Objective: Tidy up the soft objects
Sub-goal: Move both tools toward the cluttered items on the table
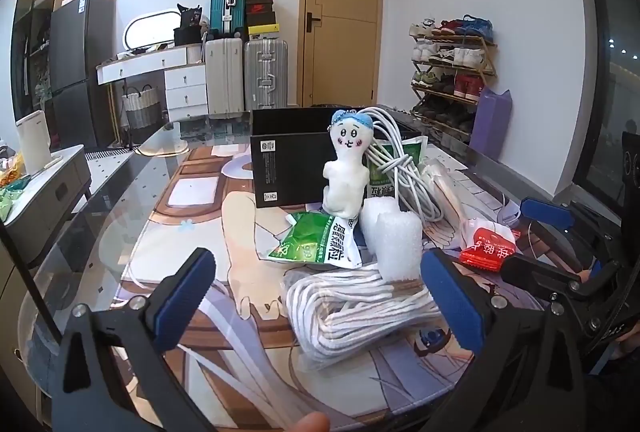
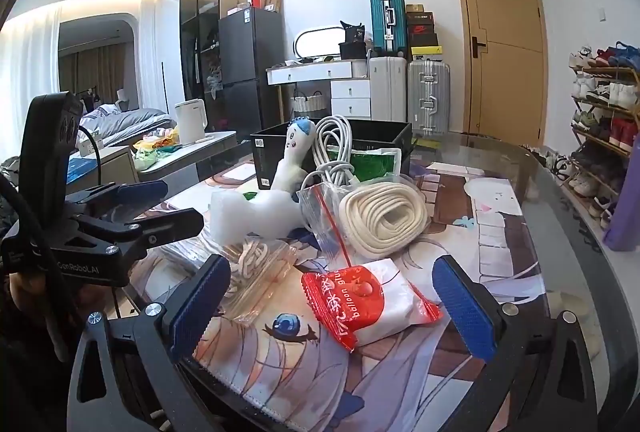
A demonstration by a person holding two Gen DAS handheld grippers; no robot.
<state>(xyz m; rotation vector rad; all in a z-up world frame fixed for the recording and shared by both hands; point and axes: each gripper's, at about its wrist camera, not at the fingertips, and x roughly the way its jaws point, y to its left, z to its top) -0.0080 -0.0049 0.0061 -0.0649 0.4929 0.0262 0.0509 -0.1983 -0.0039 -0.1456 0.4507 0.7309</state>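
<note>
A white plush doll with a blue cap [image 1: 347, 168] [image 2: 294, 156] leans by a black box [image 1: 292, 156] [image 2: 332, 148]. White foam pieces [image 1: 394, 236] [image 2: 256, 212], a green packet [image 1: 320, 242], a white cable bundle [image 1: 400, 160] [image 2: 332, 148], bagged white rope [image 1: 360, 308] [image 2: 250, 264], a cream rope coil [image 2: 384, 220] and a red-white balloon glue packet [image 2: 368, 300] [image 1: 486, 244] lie on the mat. My left gripper [image 1: 320, 304] is open over the bagged rope. My right gripper [image 2: 332, 304] is open around the red packet, not touching it.
The table [image 2: 540, 168] is glass with a printed anime mat [image 1: 192, 200]. A second green packet [image 2: 370, 162] lies by the box. A purple bag [image 1: 490, 124] stands at the right edge. A shoe rack [image 1: 452, 72], suitcases [image 1: 244, 76] and a door stand behind.
</note>
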